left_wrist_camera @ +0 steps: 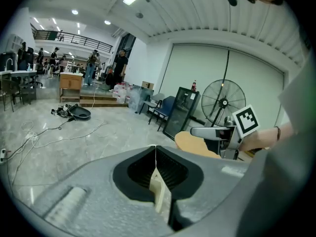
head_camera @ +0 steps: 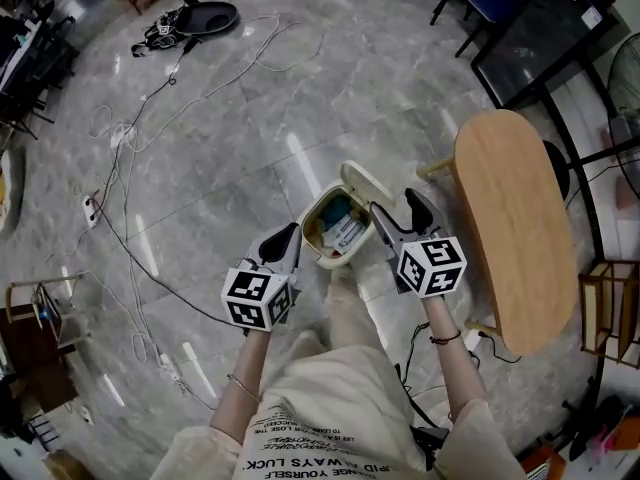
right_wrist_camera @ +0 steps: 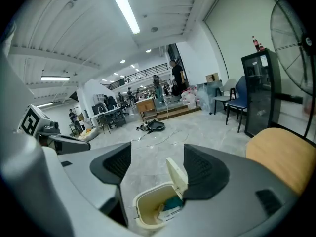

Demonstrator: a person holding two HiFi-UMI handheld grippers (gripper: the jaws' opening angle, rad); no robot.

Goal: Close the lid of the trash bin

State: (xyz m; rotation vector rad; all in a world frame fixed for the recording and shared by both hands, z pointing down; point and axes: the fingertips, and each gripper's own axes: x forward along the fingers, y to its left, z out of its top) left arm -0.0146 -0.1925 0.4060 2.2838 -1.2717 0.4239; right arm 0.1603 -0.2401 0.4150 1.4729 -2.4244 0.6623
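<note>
Holding both grippers low over the grey floor [head_camera: 240, 118], flanking the cream trash bin [head_camera: 316, 256] on either side. Holding the left gripper [head_camera: 283, 243] just beside the bin's left wall, jaws pressed together at the tips, with only a cream sliver showing in the seam, too thin to identify. Holding the right gripper [head_camera: 403, 216] just beside the bin's right rim, jaws spread wide and pinching nothing, framing the bin's open mouth between them in the right gripper view. Leaving the lid [head_camera: 366, 181] hinged up at the far rim, not yet closed. Showing teal and white packaging [right_wrist_camera: 170, 205] inside. Standing near an oval wooden counter [head_camera: 515, 223] on the right, well apart from the cables [head_camera: 130, 138] trailing across the floor on the left.
</note>
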